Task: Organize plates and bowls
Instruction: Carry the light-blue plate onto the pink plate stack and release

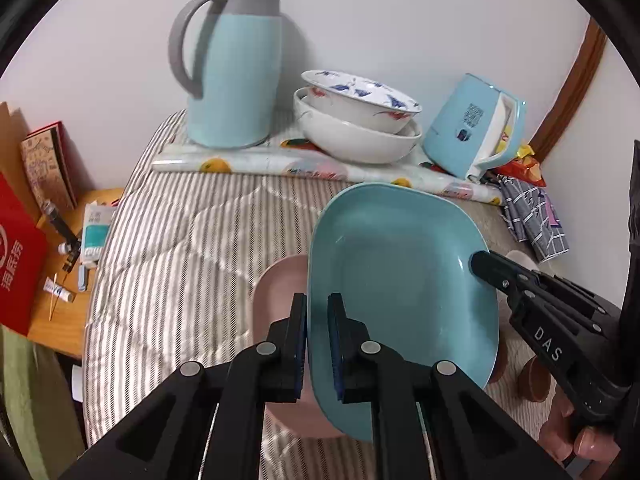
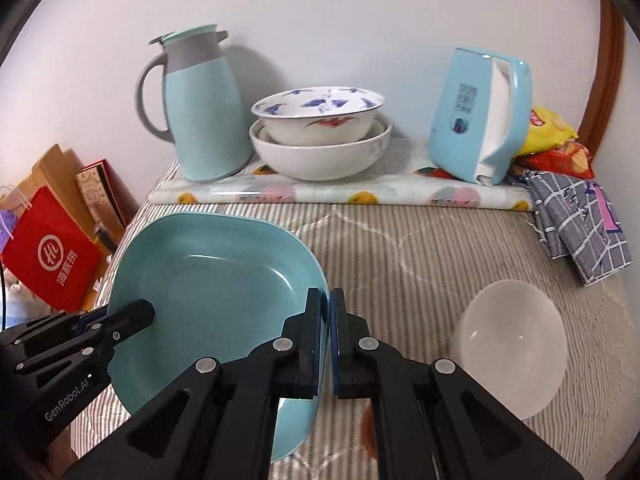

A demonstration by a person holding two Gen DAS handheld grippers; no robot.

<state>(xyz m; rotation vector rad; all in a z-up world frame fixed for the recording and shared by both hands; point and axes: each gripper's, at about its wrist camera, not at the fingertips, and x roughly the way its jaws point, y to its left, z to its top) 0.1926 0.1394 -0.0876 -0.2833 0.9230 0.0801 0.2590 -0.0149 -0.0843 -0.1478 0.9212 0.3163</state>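
Pink plate point(image 1: 276, 292) left view; white bowl point(image 2: 512, 344) right.

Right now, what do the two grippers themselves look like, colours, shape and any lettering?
Both are matte black plastic tools with angular, hollowed-out linkage arms joined by round silver pins. The left gripper and the right gripper each end in two flat upright fingers faced with dark blue ribbed pads. White lettering on the left one's side reads "GenRobot.AI"; the right one's side shows "DAS". No cables or sleeves are visible.
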